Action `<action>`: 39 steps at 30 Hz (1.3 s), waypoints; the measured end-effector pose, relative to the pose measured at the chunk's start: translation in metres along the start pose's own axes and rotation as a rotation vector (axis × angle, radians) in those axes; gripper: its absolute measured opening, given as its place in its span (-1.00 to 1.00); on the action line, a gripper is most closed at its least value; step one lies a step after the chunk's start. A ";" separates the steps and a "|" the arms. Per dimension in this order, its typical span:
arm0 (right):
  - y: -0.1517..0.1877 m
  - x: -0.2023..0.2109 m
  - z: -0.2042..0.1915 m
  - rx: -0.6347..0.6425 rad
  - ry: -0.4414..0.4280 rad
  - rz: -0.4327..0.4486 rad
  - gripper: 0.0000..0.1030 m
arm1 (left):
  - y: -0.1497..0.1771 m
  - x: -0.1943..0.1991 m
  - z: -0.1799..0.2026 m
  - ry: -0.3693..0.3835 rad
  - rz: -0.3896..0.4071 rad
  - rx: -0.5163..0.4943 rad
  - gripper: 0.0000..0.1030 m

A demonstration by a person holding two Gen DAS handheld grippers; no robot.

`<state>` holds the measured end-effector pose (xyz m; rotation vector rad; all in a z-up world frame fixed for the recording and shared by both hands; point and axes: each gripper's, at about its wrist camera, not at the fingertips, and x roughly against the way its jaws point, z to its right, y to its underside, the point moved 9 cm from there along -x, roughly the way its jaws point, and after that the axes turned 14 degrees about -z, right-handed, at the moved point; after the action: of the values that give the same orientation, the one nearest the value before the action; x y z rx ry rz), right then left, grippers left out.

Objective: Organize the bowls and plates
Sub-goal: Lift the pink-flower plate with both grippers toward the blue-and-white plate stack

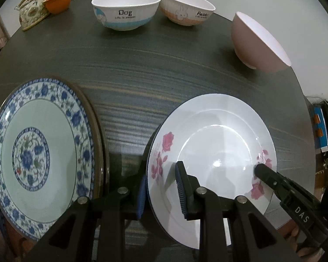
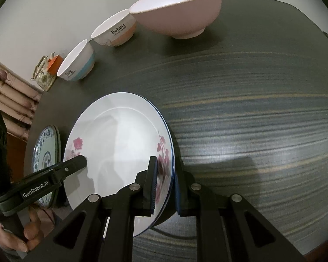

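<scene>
The rose plate [image 1: 210,131] was clamped at opposite rims by both the left gripper [image 1: 161,187] and right gripper [image 2: 165,185], above the desk [image 1: 153,69]; it should be kept level and lowered squarely onto the blue plate [image 1: 39,152] at the desk's left edge.

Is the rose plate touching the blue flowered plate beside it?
Apart. In the left wrist view, a strip of dark table shows between the rose plate and the blue flowered plate.

Rose-print plate [image 1: 212,131] tilted above table
</scene>
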<state>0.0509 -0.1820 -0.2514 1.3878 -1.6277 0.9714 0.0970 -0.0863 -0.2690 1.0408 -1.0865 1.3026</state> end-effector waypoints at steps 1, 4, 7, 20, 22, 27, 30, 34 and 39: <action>0.002 0.000 0.000 -0.001 0.000 -0.002 -0.73 | 0.002 -0.001 -0.001 0.002 -0.002 0.000 -0.52; 0.009 0.001 0.001 -0.004 0.001 -0.009 -0.73 | 0.014 0.001 -0.004 0.005 -0.011 -0.001 -0.52; 0.015 0.002 0.002 -0.003 0.000 -0.016 -0.73 | 0.021 0.001 -0.006 0.007 -0.017 -0.001 -0.52; 0.023 0.002 0.002 -0.005 -0.012 -0.044 -0.71 | 0.032 0.000 -0.012 0.041 -0.087 -0.018 -0.52; 0.022 0.002 0.001 -0.002 -0.011 -0.050 -0.70 | 0.029 0.001 -0.012 0.041 -0.097 -0.022 -0.52; 0.021 0.002 0.001 0.004 -0.017 -0.058 -0.69 | 0.024 0.003 -0.012 0.051 -0.108 -0.028 -0.52; 0.020 0.002 0.001 0.010 -0.012 -0.058 -0.69 | 0.022 0.003 -0.013 0.038 -0.092 -0.039 -0.52; 0.021 0.002 0.001 0.017 -0.002 -0.051 -0.72 | 0.020 0.003 -0.010 0.027 -0.076 -0.053 -0.53; 0.023 0.003 0.001 0.020 0.002 -0.044 -0.73 | 0.020 0.005 -0.013 0.026 -0.072 -0.050 -0.56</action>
<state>0.0281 -0.1816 -0.2506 1.4298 -1.5840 0.9653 0.0775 -0.0727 -0.2674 1.0139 -1.0476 1.2225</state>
